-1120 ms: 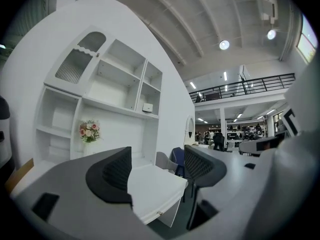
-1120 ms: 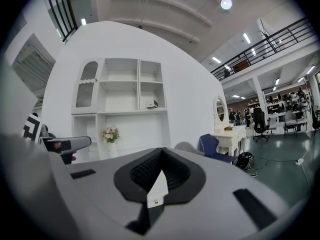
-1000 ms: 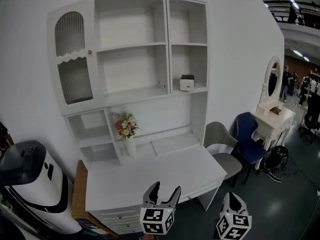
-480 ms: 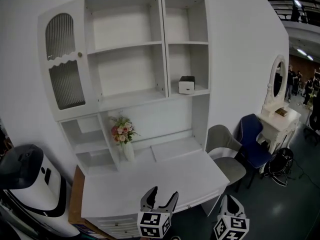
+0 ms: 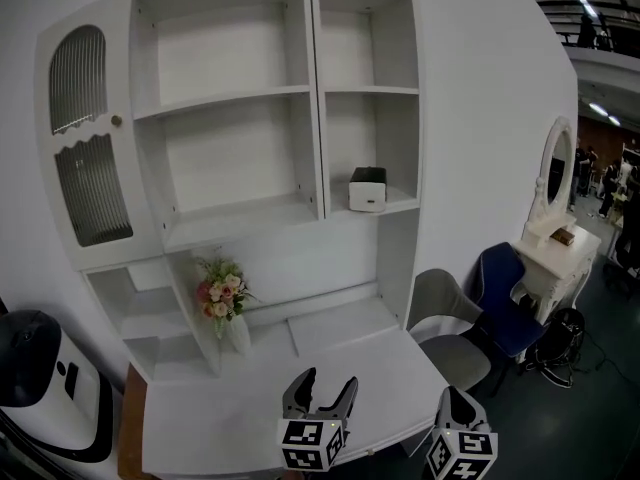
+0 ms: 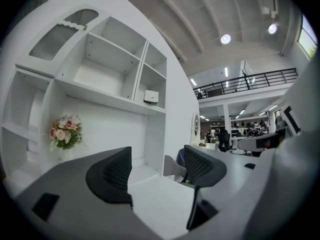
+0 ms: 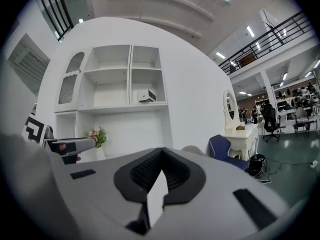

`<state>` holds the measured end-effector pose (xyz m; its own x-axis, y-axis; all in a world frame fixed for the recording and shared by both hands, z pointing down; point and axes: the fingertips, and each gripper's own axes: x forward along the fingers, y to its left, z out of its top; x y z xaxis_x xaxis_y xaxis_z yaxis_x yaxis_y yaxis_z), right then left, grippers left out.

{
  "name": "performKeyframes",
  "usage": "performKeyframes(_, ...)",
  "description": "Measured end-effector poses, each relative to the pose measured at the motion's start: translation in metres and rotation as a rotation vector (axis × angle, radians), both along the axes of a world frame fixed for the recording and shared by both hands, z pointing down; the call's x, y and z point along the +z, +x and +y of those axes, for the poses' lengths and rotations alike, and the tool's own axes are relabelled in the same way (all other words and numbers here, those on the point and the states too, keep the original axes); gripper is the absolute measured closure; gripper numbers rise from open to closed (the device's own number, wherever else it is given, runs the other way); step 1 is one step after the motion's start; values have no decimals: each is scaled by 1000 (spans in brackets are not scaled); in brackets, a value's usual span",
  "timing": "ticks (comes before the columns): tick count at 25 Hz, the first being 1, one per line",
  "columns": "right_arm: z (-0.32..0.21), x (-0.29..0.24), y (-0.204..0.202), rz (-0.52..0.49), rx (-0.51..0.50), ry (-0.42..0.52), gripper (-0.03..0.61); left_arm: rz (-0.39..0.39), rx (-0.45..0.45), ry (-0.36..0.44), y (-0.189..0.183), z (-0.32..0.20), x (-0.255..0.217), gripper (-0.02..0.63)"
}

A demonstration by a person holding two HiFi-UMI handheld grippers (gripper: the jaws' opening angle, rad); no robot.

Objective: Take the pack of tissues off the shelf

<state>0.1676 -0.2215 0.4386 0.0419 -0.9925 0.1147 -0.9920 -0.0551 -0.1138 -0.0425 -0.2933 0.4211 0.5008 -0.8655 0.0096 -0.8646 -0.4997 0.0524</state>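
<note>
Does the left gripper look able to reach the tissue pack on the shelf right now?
Probably yes. The pack of tissues sits alone in an open, doorless compartment, and the left gripper, jaws apart and empty, has nothing between, though it is well below it.

White shelf unit (image 5: 240, 96) w/ tissue pack (image 5: 367, 190) on lower-right shelf, flower vase (image 5: 226, 313) on desk (image 5: 340, 368).

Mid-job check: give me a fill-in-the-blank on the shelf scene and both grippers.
The white tissue pack with a black top sits in the white shelf unit's ___ column.
The left gripper's jaws are ___.
The right gripper's jaws are ___.
Missing words: right; open; shut.
</note>
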Motion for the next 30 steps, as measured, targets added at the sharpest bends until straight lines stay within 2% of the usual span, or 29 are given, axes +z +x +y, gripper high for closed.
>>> performKeyframes(6,-73,-11,11,21,-2,-10,571,5,10,26,12,-72,-15,295)
performKeyframes(14,-153,-21,21,54,-13,-14,571,41,-50,39,1,-160,-24,295)
performKeyframes(24,-210,-2,39,2,-44,-61,571,-6,-94,-19,15,-197,2,295)
performKeyframes(30,-238,-20,47,-24,-92,-19,571,-75,-122,49,28,-206,-26,295)
